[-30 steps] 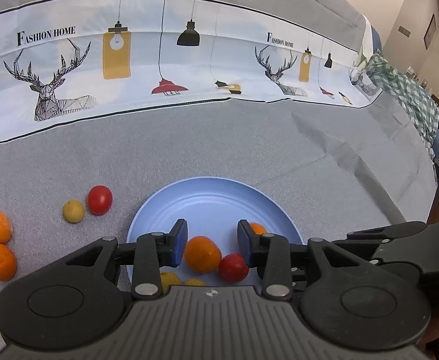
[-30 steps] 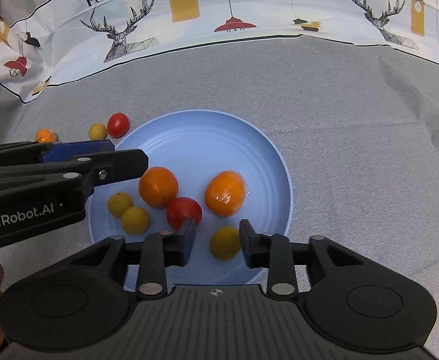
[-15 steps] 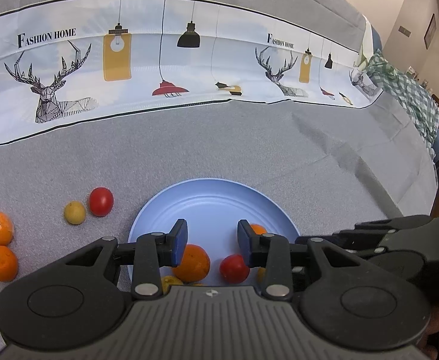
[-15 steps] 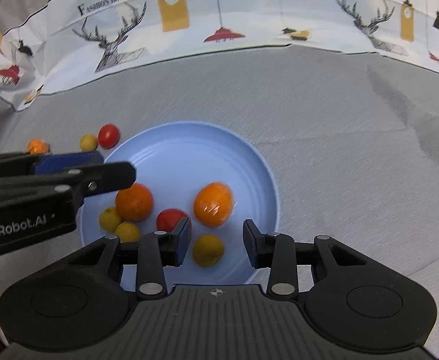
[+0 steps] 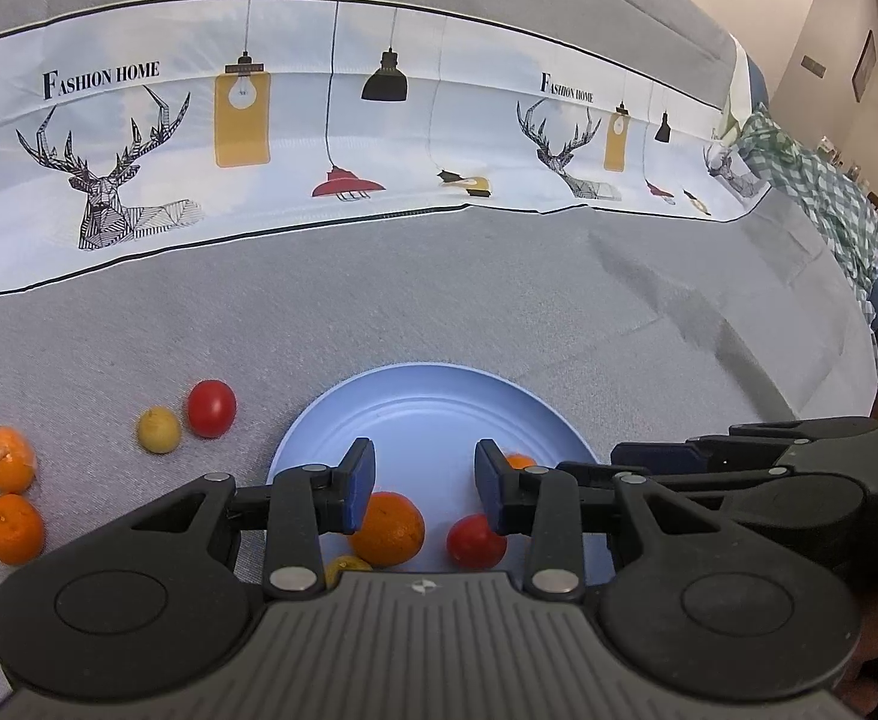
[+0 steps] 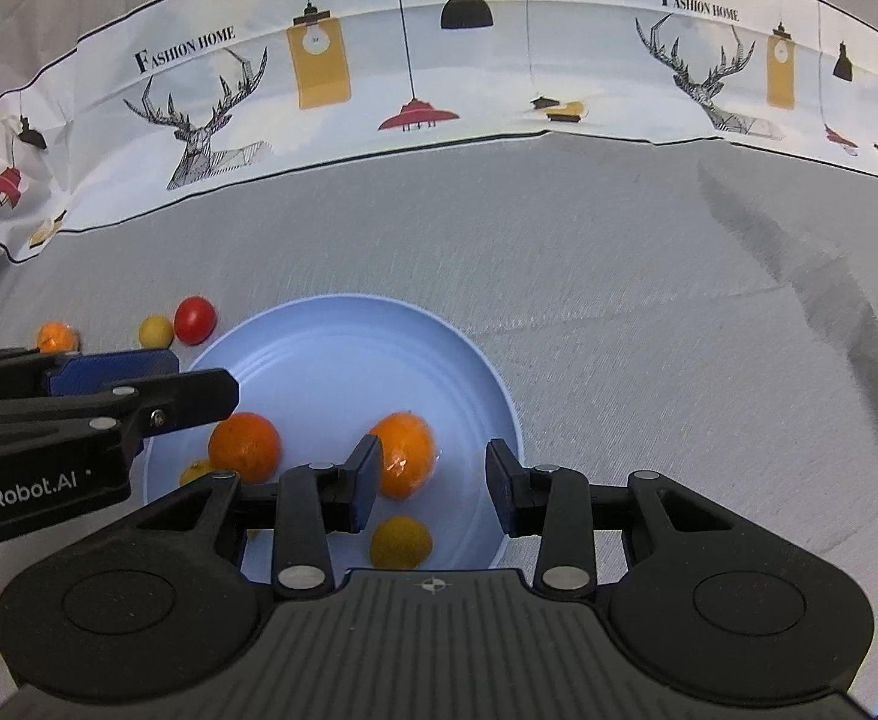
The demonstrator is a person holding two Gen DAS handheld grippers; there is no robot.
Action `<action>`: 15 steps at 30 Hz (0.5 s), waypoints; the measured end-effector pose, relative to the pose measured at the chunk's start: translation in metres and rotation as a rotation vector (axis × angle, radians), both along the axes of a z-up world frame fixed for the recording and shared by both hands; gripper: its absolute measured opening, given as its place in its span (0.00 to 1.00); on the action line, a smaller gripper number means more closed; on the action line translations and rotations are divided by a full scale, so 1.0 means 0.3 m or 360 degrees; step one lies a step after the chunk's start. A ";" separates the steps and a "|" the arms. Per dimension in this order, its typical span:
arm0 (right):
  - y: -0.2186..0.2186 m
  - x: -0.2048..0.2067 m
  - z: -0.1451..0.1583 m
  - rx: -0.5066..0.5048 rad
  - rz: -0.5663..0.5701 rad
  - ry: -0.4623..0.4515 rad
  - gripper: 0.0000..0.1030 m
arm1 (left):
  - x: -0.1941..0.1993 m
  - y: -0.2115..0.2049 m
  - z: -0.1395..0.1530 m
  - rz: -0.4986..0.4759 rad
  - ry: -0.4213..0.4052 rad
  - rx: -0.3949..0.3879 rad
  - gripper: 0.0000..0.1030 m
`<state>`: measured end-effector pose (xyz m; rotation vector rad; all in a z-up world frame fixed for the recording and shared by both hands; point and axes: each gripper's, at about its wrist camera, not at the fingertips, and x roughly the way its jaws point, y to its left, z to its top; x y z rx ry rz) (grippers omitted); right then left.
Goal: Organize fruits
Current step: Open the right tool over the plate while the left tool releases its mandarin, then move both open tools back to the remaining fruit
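Both views evenly lit, soft indoor light, no hard shadows. Cloth [image 5: 499,312] creases cast faint dark streaks on the right. Slight sheen on the plate [image 6: 343,360] rings and on the wrapped orange [image 6: 406,456]; no blown highlights. Strong fisheye: printed band [image 5: 379,138] bows, corners vignette to black. Centre is sharp, print text legible. Gripper bodies close to the lens look a bit soft. Far room at the left view's right edge is dimmer, smeared.
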<state>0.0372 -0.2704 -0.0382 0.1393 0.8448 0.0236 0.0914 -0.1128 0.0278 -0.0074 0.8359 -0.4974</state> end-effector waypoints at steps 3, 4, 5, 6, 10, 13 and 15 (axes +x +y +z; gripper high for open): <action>-0.004 0.001 0.003 0.0019 -0.0015 -0.0016 0.38 | 0.001 0.002 0.003 0.0004 -0.0003 0.0000 0.39; -0.005 0.002 0.003 0.0024 -0.0019 -0.0018 0.38 | 0.001 0.003 0.004 0.0005 -0.0003 0.0000 0.39; -0.005 0.002 0.004 0.0029 -0.0023 -0.0021 0.38 | 0.001 0.005 0.004 0.0007 -0.0003 -0.0001 0.39; -0.005 0.003 0.006 0.0036 -0.0025 -0.0026 0.38 | 0.001 0.005 0.004 0.0008 -0.0003 -0.0002 0.39; -0.006 0.003 0.011 0.0050 -0.0031 -0.0040 0.38 | 0.001 0.008 0.008 0.0012 -0.0011 -0.0005 0.39; -0.008 0.003 0.015 0.0061 -0.0039 -0.0051 0.37 | 0.000 0.010 0.011 0.0018 -0.0016 -0.0006 0.39; -0.008 0.002 0.018 0.0066 -0.0042 -0.0064 0.37 | -0.001 0.013 0.012 0.0024 -0.0018 -0.0007 0.39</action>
